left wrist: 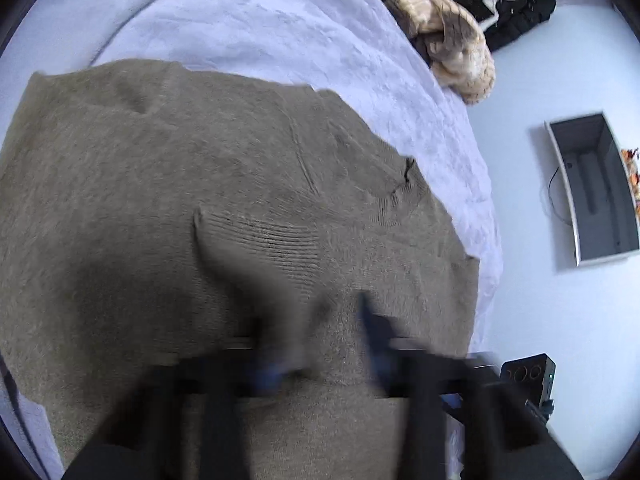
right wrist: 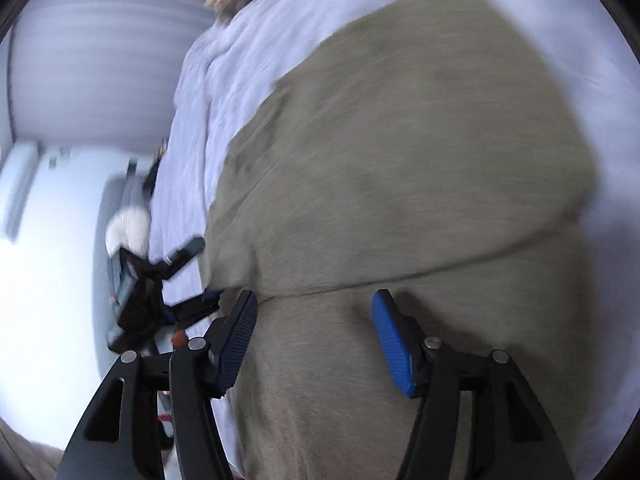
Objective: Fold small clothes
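Taupe fuzzy knit sweater (left wrist: 224, 184) lies spread on the pale lavender bedspread (left wrist: 280, 32); left hand-held gripper (left wrist: 320, 344), blurred, looks pinched on a fold, right hand-held gripper (right wrist: 316, 332) half-open, empty above it — one-sided pull would likely skew the fold.

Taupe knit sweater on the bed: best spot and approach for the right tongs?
Grip the taupe knit sweater at the folded-over edge just ahead of the open right tongs. Come from above, one pad over and one under the fold: that raised double layer gives a lip, while the flat panel offers nothing to pinch.
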A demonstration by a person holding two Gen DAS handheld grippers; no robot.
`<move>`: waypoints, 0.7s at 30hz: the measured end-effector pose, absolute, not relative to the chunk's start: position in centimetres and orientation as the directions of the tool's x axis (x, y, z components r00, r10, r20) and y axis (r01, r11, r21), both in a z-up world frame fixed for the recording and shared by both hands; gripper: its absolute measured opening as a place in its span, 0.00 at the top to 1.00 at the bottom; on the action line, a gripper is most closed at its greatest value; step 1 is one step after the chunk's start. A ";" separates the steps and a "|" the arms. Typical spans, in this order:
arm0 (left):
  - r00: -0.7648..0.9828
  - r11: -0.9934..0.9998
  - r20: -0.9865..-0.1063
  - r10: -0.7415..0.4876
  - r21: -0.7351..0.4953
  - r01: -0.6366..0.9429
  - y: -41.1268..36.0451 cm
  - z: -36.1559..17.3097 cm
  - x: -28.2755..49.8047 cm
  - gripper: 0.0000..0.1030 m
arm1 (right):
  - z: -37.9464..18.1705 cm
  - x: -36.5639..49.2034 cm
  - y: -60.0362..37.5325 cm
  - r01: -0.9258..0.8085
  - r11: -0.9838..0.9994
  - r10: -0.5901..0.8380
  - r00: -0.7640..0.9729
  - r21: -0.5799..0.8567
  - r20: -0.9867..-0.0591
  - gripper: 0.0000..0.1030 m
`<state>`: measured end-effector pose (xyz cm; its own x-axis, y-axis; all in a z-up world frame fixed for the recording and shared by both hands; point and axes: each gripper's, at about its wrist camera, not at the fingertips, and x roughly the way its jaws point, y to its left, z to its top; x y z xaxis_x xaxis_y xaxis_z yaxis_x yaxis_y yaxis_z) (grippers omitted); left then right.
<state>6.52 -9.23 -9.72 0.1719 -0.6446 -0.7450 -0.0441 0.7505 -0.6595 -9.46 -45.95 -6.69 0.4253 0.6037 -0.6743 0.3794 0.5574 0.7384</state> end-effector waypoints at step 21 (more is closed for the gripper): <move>0.204 0.835 -0.822 -0.532 -0.550 -0.037 -4.9 -8.0 5.7 0.36 | -7.7 -9.5 -52.4 0.456 0.383 0.523 0.609 0.803 -0.596 0.31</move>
<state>5.68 -4.90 -7.99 0.2037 -0.5321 -0.8218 -0.0371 0.8346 -0.5496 -9.53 -52.44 -7.70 0.6094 0.5234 -0.5956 0.4559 0.3833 0.8033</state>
